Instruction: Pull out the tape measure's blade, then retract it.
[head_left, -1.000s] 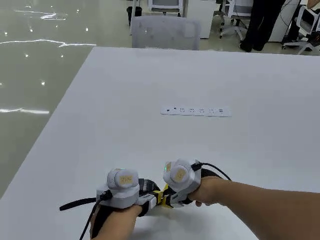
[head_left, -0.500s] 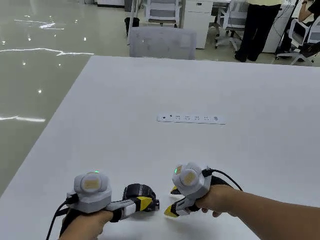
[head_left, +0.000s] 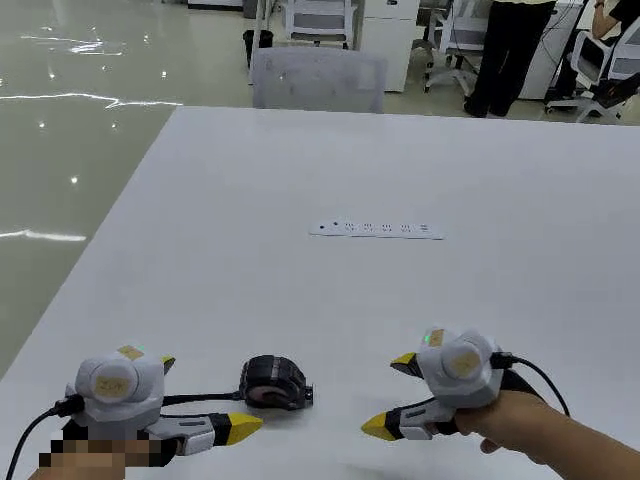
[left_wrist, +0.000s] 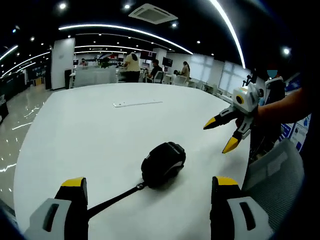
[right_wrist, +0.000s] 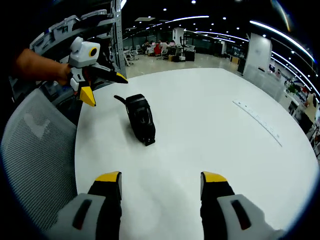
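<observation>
Black tape measure (head_left: 272, 381) low centre on the desk (head_left: 300, 170), between left gripper (head_left: 206, 392) and right gripper (head_left: 391, 392), both spread wide, untouching.

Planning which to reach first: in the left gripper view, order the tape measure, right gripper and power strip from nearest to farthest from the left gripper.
1. tape measure, just ahead, centred.
2. right gripper, farther off to the right, open.
3. power strip, far ahead, slightly left.
</observation>
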